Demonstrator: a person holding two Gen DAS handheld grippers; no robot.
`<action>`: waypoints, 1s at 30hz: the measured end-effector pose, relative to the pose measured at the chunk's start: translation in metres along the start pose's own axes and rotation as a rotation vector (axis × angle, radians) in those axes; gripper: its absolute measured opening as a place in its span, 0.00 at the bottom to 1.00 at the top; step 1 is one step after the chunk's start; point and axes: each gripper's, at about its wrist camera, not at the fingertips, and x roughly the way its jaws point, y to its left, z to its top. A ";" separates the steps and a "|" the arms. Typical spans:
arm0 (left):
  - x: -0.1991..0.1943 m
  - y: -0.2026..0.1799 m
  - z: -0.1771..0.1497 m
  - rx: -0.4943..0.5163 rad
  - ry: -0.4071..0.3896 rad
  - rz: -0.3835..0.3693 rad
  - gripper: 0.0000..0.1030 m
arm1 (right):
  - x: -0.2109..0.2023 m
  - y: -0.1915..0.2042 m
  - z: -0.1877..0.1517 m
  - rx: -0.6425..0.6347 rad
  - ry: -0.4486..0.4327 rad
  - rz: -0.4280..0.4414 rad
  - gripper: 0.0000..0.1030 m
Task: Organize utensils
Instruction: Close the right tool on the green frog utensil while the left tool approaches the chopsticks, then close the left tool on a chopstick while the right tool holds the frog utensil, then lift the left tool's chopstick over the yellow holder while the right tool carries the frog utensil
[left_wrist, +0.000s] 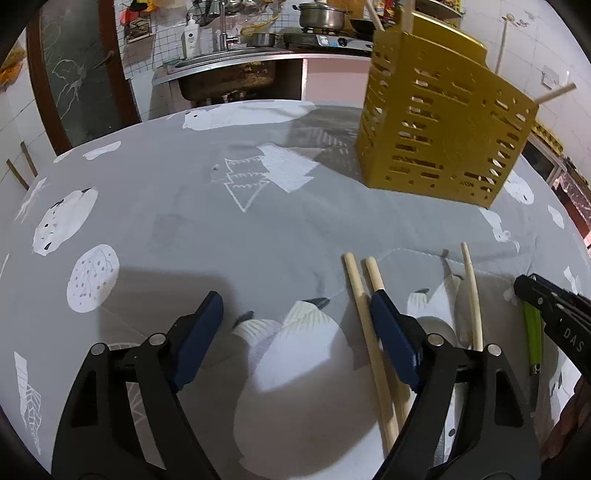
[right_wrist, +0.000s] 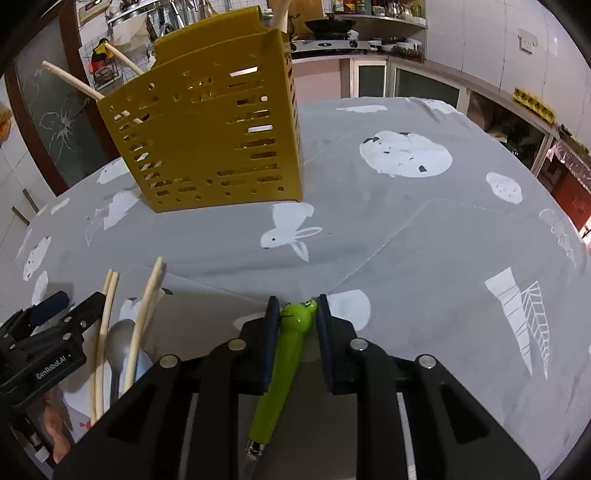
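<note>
Your right gripper (right_wrist: 294, 314) has its jaws closed on the green frog-headed handle (right_wrist: 286, 354) of a utensil, the frog head pinched between the pads and the metal end trailing back under your hand. So the step in hand is the pickup of this green piece, and the grip looks made.

Your left gripper (left_wrist: 295, 325) stands wide open with nothing between the pads. Its right finger (left_wrist: 391, 332) lies over one of a pair of chopsticks (left_wrist: 360, 314), which sit just outside the gap. Just right of that finger lie a spoon (right_wrist: 120, 339) and a third chopstick (left_wrist: 472, 295).

Beyond both sets of fingers, well apart from them, the yellow slotted holder (right_wrist: 214, 133) stands upright on the grey tablecloth (right_wrist: 406, 240), with a few chopsticks already poking out of it.

Next, I judge, you lift the green utensil clear of the cloth, carry it up over the holder's rim and drop it in metal end down. Shift your left hand sideways so the chopsticks fall inside the gap before closing.
</note>
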 end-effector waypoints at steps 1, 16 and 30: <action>0.000 -0.002 0.000 0.007 -0.001 0.003 0.76 | 0.000 0.001 0.000 -0.005 -0.002 -0.004 0.20; -0.001 -0.035 0.008 0.051 0.039 -0.031 0.07 | 0.001 0.003 0.004 -0.021 -0.008 -0.006 0.20; -0.027 -0.026 0.023 0.002 -0.043 -0.075 0.05 | -0.039 -0.003 0.018 -0.012 -0.157 0.007 0.20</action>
